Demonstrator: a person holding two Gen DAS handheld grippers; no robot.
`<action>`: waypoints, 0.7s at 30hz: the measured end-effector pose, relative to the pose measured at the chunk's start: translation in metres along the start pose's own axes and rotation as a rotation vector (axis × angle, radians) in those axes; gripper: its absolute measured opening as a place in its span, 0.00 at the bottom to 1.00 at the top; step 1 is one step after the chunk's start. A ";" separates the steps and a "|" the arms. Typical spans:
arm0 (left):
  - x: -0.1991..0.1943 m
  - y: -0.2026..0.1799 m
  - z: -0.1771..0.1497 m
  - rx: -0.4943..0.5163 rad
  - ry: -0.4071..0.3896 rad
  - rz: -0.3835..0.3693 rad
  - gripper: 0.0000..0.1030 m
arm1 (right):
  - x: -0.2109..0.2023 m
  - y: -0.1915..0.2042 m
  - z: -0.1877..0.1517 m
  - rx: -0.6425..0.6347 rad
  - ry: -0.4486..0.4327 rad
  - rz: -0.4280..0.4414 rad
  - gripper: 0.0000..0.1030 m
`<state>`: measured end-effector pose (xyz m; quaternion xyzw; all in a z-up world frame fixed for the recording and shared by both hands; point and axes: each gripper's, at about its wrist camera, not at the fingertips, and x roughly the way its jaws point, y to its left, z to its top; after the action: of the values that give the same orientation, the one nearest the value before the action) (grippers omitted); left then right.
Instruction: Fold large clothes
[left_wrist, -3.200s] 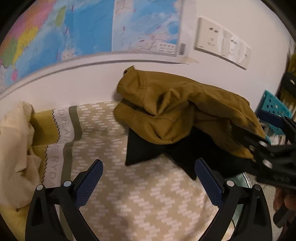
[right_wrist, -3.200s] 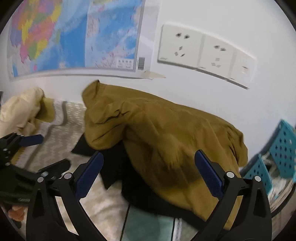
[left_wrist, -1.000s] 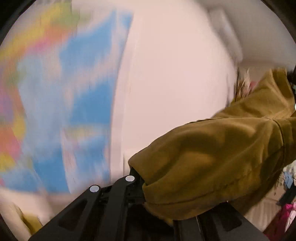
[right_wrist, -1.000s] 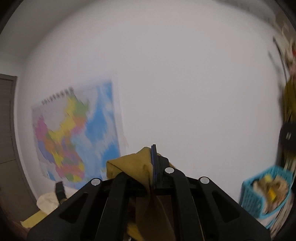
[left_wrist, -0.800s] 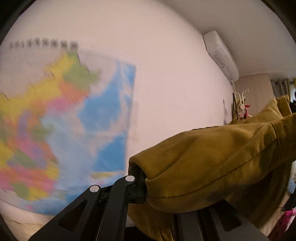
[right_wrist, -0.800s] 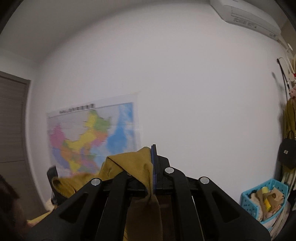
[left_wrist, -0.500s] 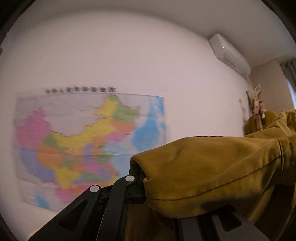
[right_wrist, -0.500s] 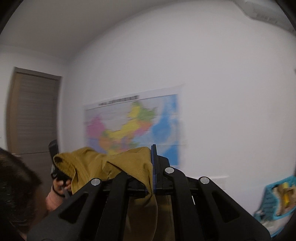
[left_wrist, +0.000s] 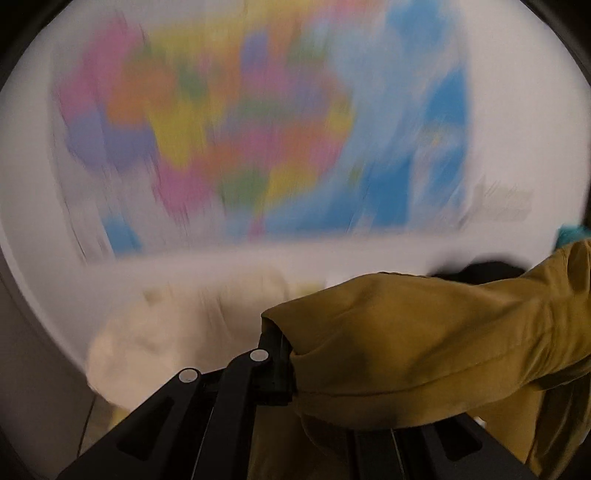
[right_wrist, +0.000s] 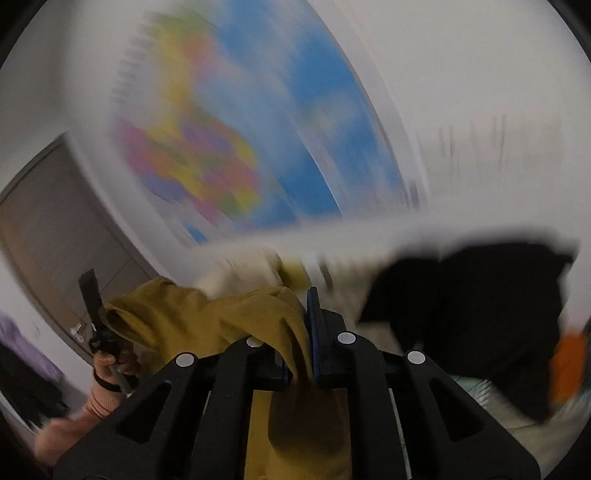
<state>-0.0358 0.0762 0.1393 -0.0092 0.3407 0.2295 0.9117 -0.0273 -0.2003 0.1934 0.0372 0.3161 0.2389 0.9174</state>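
A mustard-yellow garment (left_wrist: 424, 343) hangs stretched between my two grippers. My left gripper (left_wrist: 286, 354) is shut on one edge of it, and the cloth drapes over the right finger and off to the right. In the right wrist view the right gripper (right_wrist: 301, 332) has another part of the mustard garment (right_wrist: 258, 317) between its blue pads (right_wrist: 314, 325). Its jaws are opening, with the cloth still pinched. The left gripper (right_wrist: 94, 317) shows there at the far left, held by a hand (right_wrist: 110, 369). Both views are heavily blurred.
A black garment (right_wrist: 461, 314) and a cream garment (left_wrist: 166, 332) lie on the bed against the wall. A coloured map (left_wrist: 258, 129) hangs above them. A brown door (right_wrist: 48, 229) stands at the left, and something orange (right_wrist: 565, 365) is at the right edge.
Both views have tipped down from the upper wall toward the bed, with the mustard garment still in both grippers. The black and cream garments have come into view. The right pads stand slightly further apart.
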 end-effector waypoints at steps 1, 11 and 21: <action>0.042 0.001 -0.009 -0.024 0.079 0.008 0.03 | 0.024 -0.019 -0.004 0.028 0.042 -0.023 0.08; 0.143 0.006 -0.026 -0.006 0.267 -0.037 0.08 | 0.143 -0.089 -0.026 -0.027 0.269 -0.383 0.69; 0.095 -0.016 -0.020 0.282 0.090 -0.078 0.50 | 0.123 0.044 -0.095 -0.719 0.255 -0.436 0.84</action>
<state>0.0212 0.0976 0.0620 0.0955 0.4093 0.1432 0.8960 -0.0181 -0.1121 0.0584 -0.3819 0.3240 0.1370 0.8546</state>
